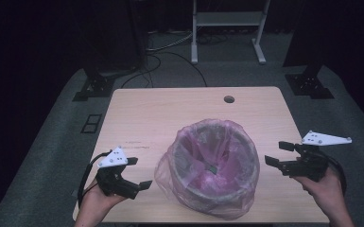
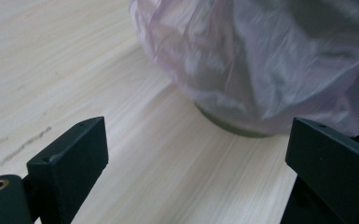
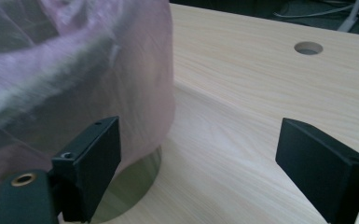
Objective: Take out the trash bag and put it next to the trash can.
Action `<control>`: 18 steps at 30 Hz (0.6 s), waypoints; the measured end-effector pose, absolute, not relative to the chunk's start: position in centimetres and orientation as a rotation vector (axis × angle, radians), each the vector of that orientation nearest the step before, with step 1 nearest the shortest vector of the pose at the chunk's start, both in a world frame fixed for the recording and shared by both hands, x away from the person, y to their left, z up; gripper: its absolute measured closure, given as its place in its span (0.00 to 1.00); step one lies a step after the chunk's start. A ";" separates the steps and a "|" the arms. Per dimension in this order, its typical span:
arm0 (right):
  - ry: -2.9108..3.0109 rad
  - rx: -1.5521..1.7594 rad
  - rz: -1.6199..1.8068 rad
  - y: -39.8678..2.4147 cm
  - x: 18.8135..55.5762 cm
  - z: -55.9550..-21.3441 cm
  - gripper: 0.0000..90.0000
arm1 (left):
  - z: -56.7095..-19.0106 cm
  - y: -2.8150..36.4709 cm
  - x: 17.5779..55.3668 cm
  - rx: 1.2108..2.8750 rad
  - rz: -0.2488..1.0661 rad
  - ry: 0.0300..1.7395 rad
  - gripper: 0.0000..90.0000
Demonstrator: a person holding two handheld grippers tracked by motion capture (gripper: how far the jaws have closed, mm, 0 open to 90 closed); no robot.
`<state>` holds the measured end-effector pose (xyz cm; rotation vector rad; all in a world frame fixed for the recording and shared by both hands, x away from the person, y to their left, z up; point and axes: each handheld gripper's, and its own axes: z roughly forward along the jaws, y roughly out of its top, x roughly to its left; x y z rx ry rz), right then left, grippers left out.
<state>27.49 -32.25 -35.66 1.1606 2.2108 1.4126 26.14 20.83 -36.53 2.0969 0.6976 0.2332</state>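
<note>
Bin (image 1: 212, 165) w/ pink bag sits btwn both open jaws.

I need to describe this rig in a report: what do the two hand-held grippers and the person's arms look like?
Each hand-held gripper, left and right, is matt black with two blocky, flat-faced jaws and a pale grey three-cornered plate on top, dotted with small holes. A black cable loops from each body. The gripper views show a brass-ringed hole near one jaw's base. The forearms show no sleeves.

One bin (image 1: 212, 165), one pink bag (image 1: 170, 172) lining it, two tools, left (image 1: 137, 174) and right (image 1: 278, 152), one bench (image 1: 170, 109).
</note>
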 end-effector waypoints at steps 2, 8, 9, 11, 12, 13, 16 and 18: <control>2.212 1.148 1.430 -32.1 27.4 -35.2 0.14 | -35.7 20.7 26.3 2.096 0.238 0.685 0.05; 2.215 1.117 1.464 -31.7 27.3 -34.1 0.16 | -34.0 20.0 27.0 2.087 0.223 0.633 0.05; 2.217 1.110 1.468 -31.6 27.3 -33.9 0.16 | -33.9 19.9 27.1 2.087 0.220 0.629 0.05; 2.221 1.099 1.478 -31.4 27.3 -33.7 0.16 | -33.7 19.4 27.2 2.093 0.212 0.613 0.05; 2.224 1.093 1.492 -31.3 27.3 -33.6 0.16 | -33.6 19.2 27.2 2.089 0.210 0.606 0.05; 2.225 1.089 1.503 -31.2 27.2 -33.5 0.17 | -33.6 19.0 27.2 2.088 0.205 0.598 0.05; 2.232 1.069 1.522 -30.9 27.1 -33.2 0.18 | -33.7 18.6 27.1 2.093 0.196 0.581 0.05; 2.238 1.050 1.531 -30.6 27.0 -33.0 0.20 | -33.6 18.3 27.0 2.102 0.190 0.570 0.05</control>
